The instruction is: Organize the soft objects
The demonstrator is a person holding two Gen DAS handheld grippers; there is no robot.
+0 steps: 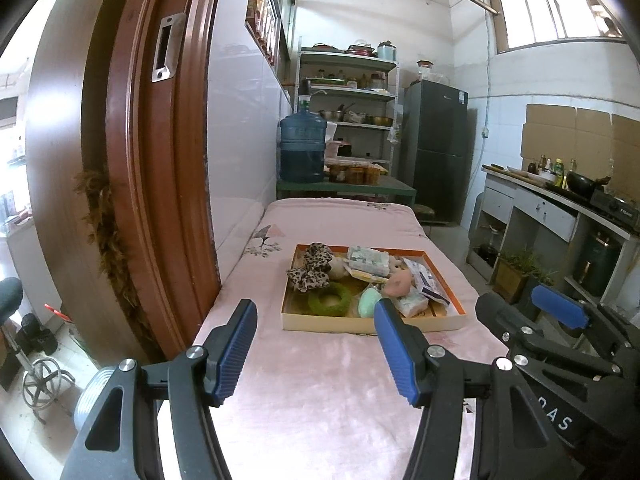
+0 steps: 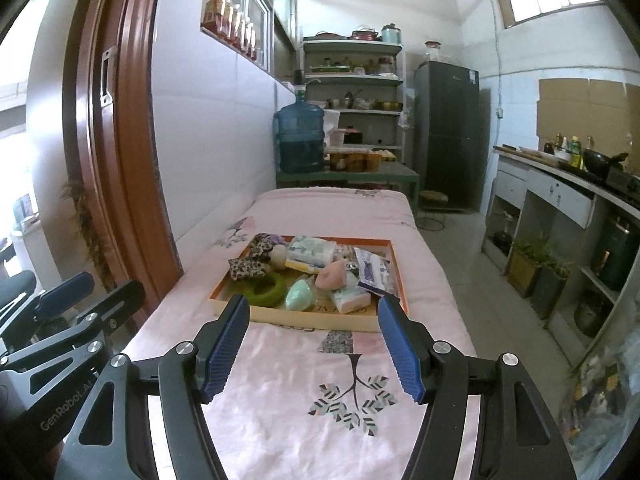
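**Fingers spread on both grippers, tray of soft things ahead**

Fingers (image 1: 240, 344) of the left gripper (image 1: 316, 312) stand wide apart with nothing between them, above the pink bedcover (image 1: 320, 392). On the right gripper (image 2: 314, 310) the blue pads (image 2: 224, 348) are likewise spread and empty, hovering over a printed tree motif (image 2: 352, 396) on the cover.

Just beyond both sits a shallow orange-rimmed tray (image 1: 360, 326), flat on the cover. It holds a leopard-print scrunchie (image 1: 314, 266) at the far left, a green ring (image 1: 330, 298) near the front edge, a mint green sponge (image 1: 370, 304) beside it, a pink sponge (image 1: 396, 284) touching the mint one, and tissue packs (image 1: 368, 260) piled toward the back and right. A water jug (image 1: 302, 148) stands well behind.
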